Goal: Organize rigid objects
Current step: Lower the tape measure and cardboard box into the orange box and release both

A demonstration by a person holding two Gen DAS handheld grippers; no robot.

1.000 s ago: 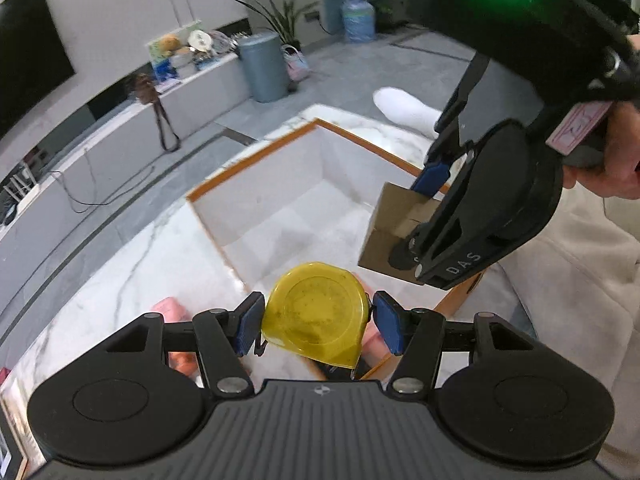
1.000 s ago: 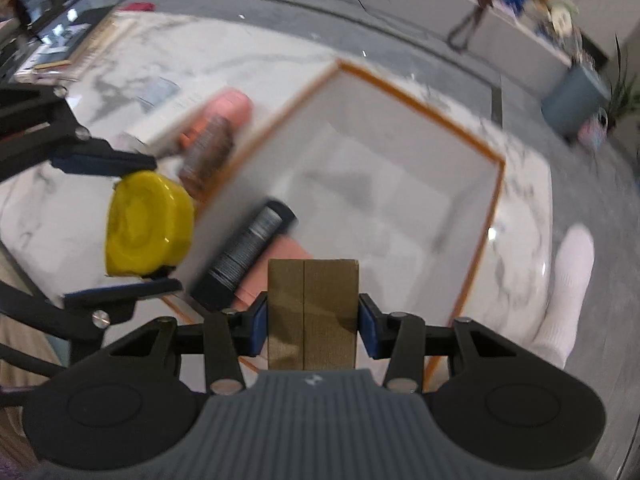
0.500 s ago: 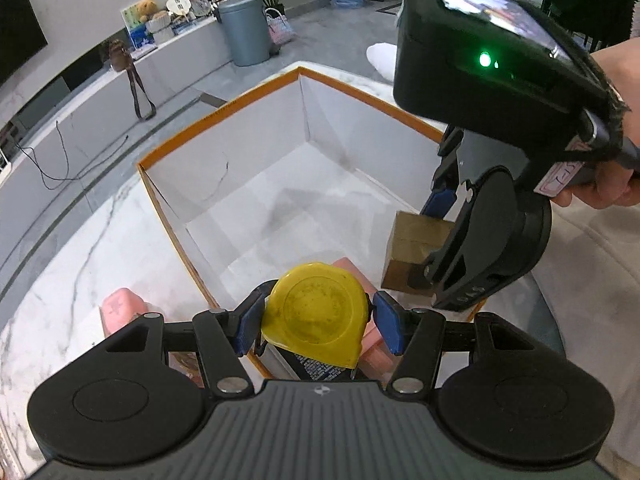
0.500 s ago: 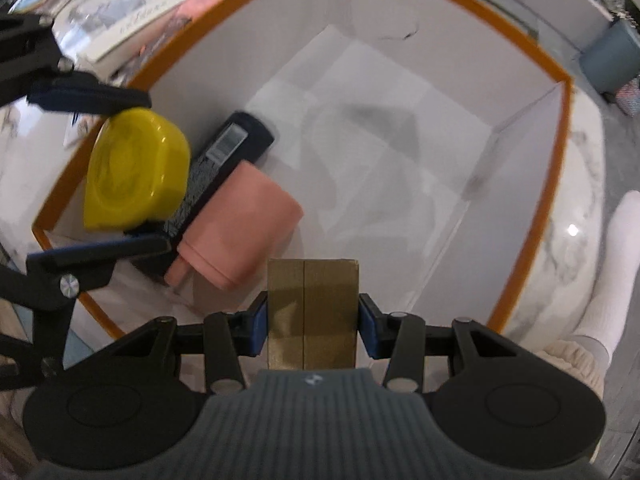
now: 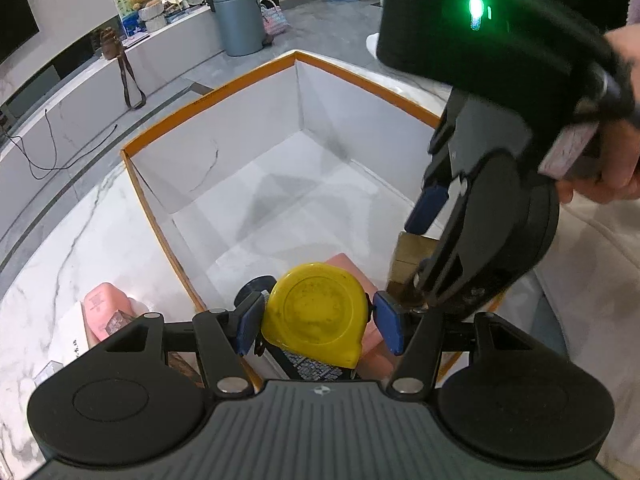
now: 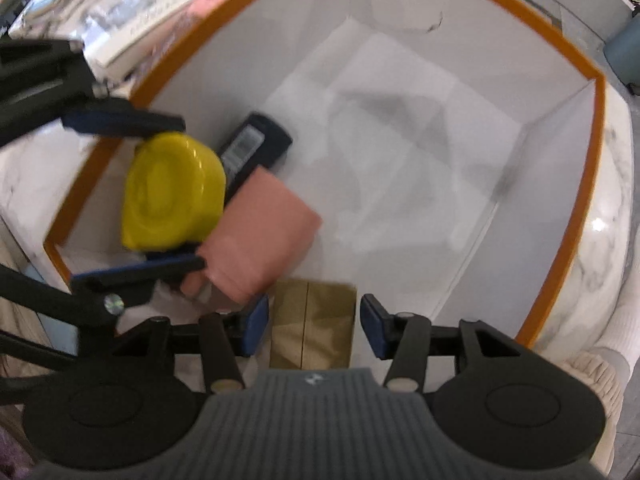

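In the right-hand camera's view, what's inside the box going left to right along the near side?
Yellow tape measure held in the left gripper → pink box → brown cardboard box between the right gripper pads.

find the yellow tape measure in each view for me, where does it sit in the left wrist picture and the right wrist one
Left wrist view: the yellow tape measure sits bottom centre, between the left gripper's blue pads.
Right wrist view: it is at middle left, between the same two blue pads, above the near corner of the box.
Shared landmark: the orange-rimmed white box, with a pink block beside the tape measure in both.
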